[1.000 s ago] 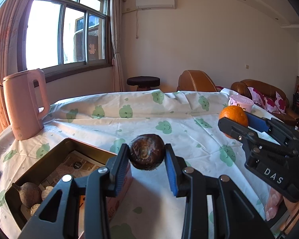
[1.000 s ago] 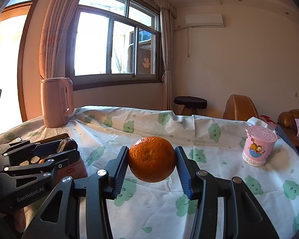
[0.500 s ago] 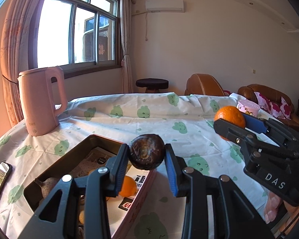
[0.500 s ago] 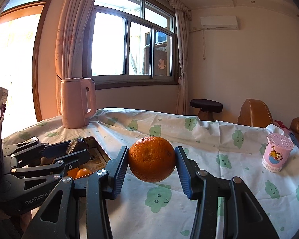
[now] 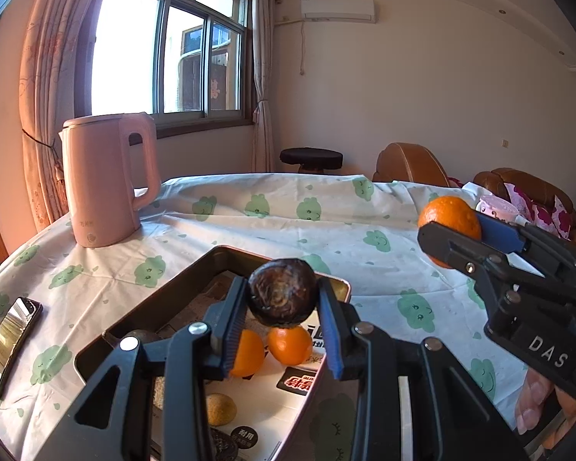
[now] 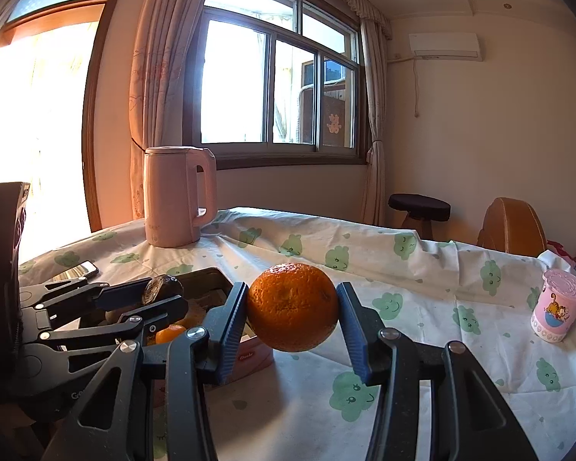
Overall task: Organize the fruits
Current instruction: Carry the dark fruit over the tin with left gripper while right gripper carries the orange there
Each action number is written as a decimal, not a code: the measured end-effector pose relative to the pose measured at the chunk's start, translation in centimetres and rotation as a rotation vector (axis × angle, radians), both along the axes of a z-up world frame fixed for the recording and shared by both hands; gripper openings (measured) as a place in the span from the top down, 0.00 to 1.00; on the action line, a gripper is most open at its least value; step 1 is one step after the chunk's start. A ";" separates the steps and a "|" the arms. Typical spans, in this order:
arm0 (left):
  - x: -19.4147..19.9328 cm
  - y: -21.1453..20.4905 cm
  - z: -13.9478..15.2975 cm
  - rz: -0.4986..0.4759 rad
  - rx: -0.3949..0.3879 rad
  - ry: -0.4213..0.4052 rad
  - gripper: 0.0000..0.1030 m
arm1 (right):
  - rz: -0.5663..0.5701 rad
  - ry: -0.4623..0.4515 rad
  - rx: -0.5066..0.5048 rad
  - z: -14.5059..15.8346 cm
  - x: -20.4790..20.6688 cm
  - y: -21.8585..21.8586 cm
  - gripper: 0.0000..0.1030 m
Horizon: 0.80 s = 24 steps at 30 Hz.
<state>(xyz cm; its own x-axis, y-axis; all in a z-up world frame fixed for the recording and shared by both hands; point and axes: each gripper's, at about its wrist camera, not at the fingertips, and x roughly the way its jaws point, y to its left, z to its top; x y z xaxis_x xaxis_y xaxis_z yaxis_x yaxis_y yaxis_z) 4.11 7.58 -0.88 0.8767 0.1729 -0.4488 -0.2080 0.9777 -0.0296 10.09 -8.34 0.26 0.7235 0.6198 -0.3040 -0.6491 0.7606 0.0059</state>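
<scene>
Both hands have swung left across the table over the last second; the tin box that sat low-left in the left wrist view a second ago is now right under the left gripper. Left gripper is clamped on a dark brown fruit, held above the box's near end, looks ready to drop. Right gripper is closed on an orange, off to the box's right, over the tablecloth, not yet above the box. My read: left places first, right follows. Left view looks down into the box: two small oranges, a yellowish round fruit, printed liner. Right view barely sees inside, but shows the pink cup far right. Pink kettle and a phone sit clear of the drop path.
</scene>
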 end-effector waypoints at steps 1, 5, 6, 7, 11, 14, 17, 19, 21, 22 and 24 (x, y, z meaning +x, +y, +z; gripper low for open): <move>-0.1 0.2 0.0 0.004 -0.001 -0.001 0.63 | 0.004 0.002 0.000 0.0 0.0 0.2 0.52; -0.4 1.0 -0.1 0.019 -0.002 0.001 0.64 | 0.025 0.007 0.000 0.1 -0.2 0.9 0.52; -0.5 1.3 -0.1 0.022 -0.003 0.002 0.64 | 0.031 0.008 0.000 0.1 -0.3 1.1 0.52; -0.6 1.5 -0.1 0.025 -0.004 0.003 0.64 | 0.037 0.008 -0.003 0.1 -0.4 1.3 0.52; -1.0 2.1 -0.1 0.038 -0.002 0.000 0.63 | 0.059 0.006 -0.014 0.0 -0.8 2.4 0.52; -1.4 2.5 -0.1 0.047 0.001 -0.001 0.64 | 0.069 0.007 -0.018 -0.1 -0.9 3.0 0.52; -1.6 3.1 -0.2 0.059 0.000 0.001 0.64 | 0.078 0.015 -0.018 -0.1 -0.9 3.5 0.52; -1.8 3.6 -0.3 0.067 -0.003 0.002 0.64 | 0.085 0.017 -0.018 -0.1 -1.0 3.8 0.52; -2.0 3.9 -0.4 0.073 -0.005 0.005 0.63 | 0.092 0.018 -0.020 -0.1 -1.1 4.3 0.52; -2.1 4.1 -0.4 0.076 -0.005 0.006 0.63 | 0.095 0.018 -0.022 -0.1 -1.1 4.4 0.52; -2.2 4.3 -0.5 0.079 -0.006 0.007 0.63 | 0.101 0.018 -0.029 -0.2 -1.1 4.8 0.52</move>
